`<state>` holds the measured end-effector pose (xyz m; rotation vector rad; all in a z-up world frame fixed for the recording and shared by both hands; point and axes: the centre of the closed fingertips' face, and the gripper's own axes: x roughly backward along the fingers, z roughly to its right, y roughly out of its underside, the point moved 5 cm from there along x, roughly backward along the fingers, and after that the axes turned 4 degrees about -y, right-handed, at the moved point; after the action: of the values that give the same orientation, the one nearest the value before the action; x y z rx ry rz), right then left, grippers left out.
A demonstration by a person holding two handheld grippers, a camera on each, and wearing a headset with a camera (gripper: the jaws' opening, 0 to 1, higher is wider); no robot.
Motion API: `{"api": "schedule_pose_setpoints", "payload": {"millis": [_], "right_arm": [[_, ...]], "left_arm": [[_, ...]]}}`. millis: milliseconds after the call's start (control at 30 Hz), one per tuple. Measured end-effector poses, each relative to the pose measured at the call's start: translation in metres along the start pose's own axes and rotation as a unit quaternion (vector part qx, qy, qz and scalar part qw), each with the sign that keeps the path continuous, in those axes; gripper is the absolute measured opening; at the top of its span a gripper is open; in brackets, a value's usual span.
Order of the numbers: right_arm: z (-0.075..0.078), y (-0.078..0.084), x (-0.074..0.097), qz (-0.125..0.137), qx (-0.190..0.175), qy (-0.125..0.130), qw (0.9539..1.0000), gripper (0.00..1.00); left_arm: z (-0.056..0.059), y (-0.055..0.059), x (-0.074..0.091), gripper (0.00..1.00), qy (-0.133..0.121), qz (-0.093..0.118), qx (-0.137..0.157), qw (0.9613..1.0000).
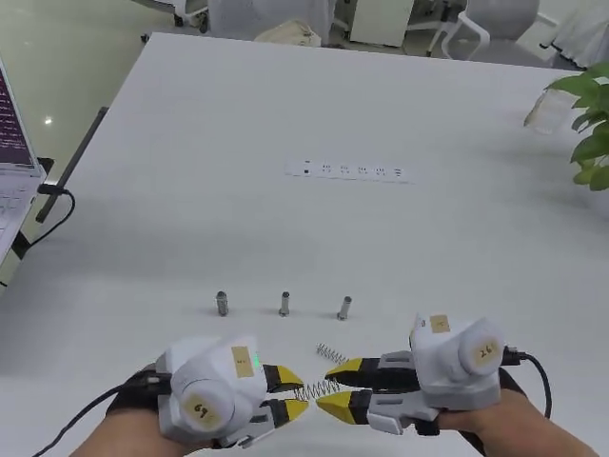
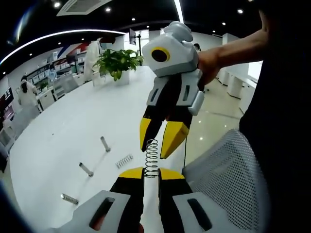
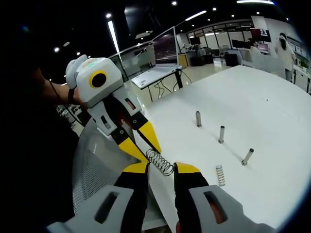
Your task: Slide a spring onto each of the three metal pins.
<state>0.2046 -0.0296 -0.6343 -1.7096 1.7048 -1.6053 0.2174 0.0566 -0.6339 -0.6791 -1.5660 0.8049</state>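
Three short metal pins (image 1: 222, 303) (image 1: 284, 304) (image 1: 344, 307) stand bare in a row on the white table (image 1: 285, 114). One loose spring (image 1: 330, 354) lies just in front of the right pin. Low over the table's near edge, my left gripper (image 1: 300, 392) is shut on one end of a second spring (image 1: 316, 388). My right gripper (image 1: 326, 386) faces it, open, its yellow tips on either side of the spring's free end. The left gripper view has the held spring (image 2: 151, 158) rising from the left gripper (image 2: 150, 174). In the right gripper view the spring (image 3: 160, 162) reaches between the spread jaws of the right gripper (image 3: 162, 168).
A white power strip (image 1: 347, 171) lies mid-table behind the pins. A laptop (image 1: 11, 162) and a black cable (image 1: 57, 205) sit at the left edge. A green plant (image 1: 590, 124) and a clear cup (image 1: 547, 109) stand at the far right. A mesh chair (image 2: 228, 170) is below the table edge.
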Motion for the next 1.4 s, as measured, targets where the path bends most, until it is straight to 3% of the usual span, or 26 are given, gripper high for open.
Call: {"api": "schedule_pose_setpoints", "payload": {"millis": [533,833,967,1067,1200,1400], "right_arm": [[-0.007,-0.004,-0.002,0.001,-0.008,-0.033,0.9994,0.09],[-0.006,-0.005,-0.002,-0.004,-0.004,-0.028,0.9996,0.08],[-0.005,-0.008,0.0,-0.02,0.012,-0.021,0.9995,0.08],[-0.004,-0.014,0.003,-0.029,0.028,-0.018,0.999,0.08],[-0.001,-0.031,0.012,-0.048,0.067,-0.015,0.9965,0.08],[0.001,-0.054,0.022,-0.095,0.139,-0.024,0.9855,0.08]], "left_arm": [[0.001,0.003,-0.003,0.02,0.005,-0.015,-0.028,0.9995],[0.0,0.004,-0.006,0.02,0.001,-0.016,-0.03,0.9994],[0.0,0.002,-0.01,0.02,0.001,-0.014,-0.03,0.9994],[-0.003,-0.003,-0.011,0.02,0.0,-0.004,-0.022,0.9997],[-0.012,-0.016,-0.009,0.02,-0.004,0.027,0.002,0.9996],[-0.021,-0.031,-0.003,0.02,-0.007,0.057,0.016,0.9982]]}}
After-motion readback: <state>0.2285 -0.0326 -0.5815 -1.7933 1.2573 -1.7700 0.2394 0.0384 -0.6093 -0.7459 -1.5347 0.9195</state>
